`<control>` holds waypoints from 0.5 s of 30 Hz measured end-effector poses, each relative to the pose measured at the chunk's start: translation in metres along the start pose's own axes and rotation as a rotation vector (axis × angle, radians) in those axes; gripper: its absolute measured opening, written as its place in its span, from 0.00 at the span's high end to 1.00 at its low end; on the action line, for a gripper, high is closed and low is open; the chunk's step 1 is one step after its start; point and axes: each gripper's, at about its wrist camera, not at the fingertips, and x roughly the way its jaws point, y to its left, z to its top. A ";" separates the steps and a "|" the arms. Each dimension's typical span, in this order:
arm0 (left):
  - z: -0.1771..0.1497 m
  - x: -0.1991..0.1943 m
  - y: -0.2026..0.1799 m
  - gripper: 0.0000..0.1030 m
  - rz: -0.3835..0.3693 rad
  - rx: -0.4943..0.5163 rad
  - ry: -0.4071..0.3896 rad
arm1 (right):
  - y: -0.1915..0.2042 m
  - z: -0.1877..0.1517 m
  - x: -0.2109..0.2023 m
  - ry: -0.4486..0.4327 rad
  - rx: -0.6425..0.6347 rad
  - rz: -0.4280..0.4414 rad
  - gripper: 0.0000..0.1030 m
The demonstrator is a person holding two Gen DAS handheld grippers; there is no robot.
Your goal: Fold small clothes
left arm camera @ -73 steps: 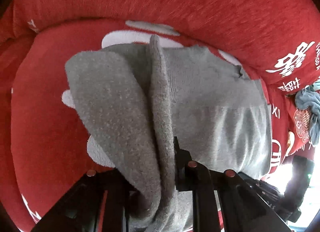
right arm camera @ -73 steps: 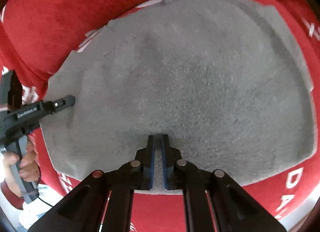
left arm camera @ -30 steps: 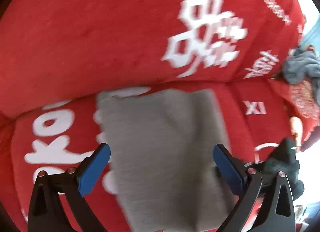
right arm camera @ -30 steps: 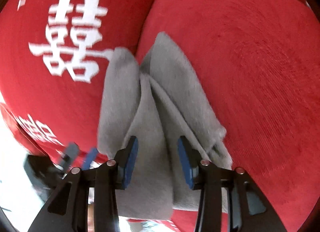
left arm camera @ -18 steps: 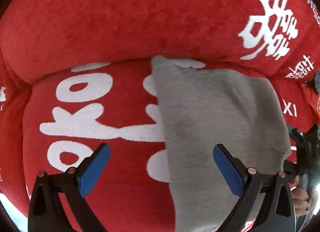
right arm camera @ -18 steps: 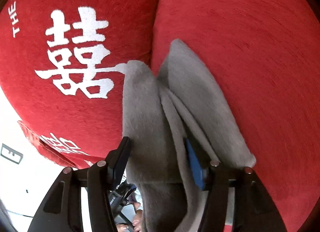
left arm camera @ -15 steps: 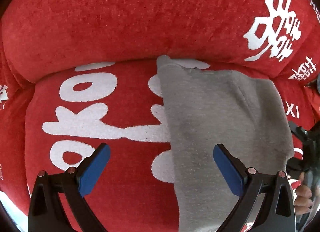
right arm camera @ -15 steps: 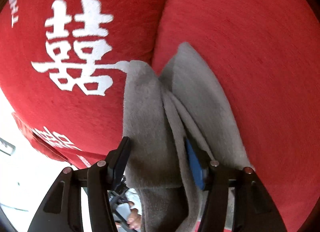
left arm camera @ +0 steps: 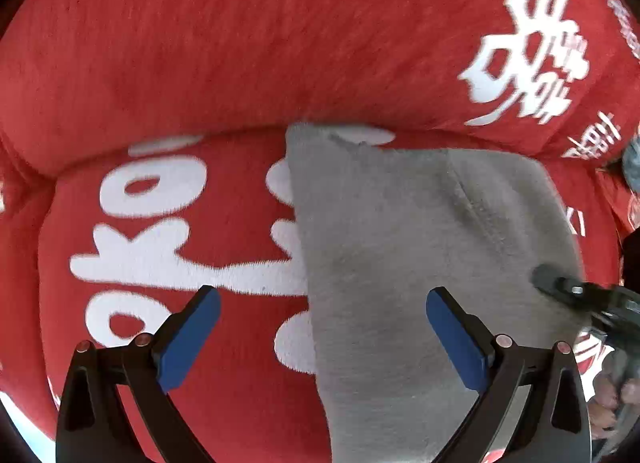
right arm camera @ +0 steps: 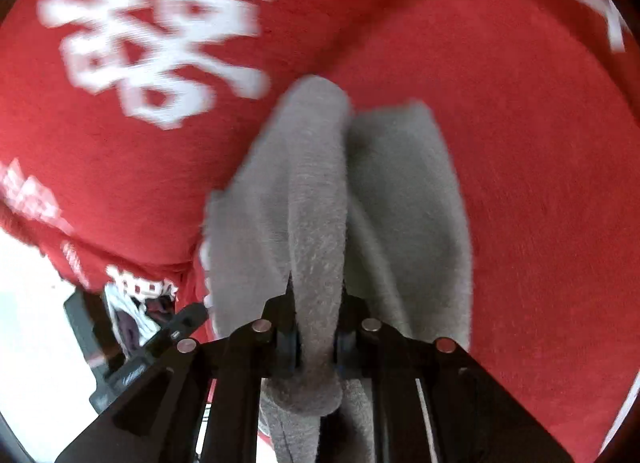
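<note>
Our right gripper [right arm camera: 316, 337] jaws have just closed on the grey garment [right arm camera: 320, 203] fold; left gripper [left arm camera: 320, 327] jaws stand open, empty, so the next fold from 3 o'clock can begin.

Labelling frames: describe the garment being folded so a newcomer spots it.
Find the red sofa cushion with big white lettering. The grey fleece garment lies across its right half, one edge pinched in the right tool. It is the only plain grey thing there.

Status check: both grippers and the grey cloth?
Left gripper open, hovering over folded grey fleece garment. Right gripper jaws just closed, shut on its edge. Red plush sofa cushion underneath; nothing in the way.
</note>
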 end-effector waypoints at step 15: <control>-0.017 0.020 -0.017 0.00 0.058 0.116 0.047 | -0.027 -0.010 -0.004 0.000 -0.054 -0.294 0.72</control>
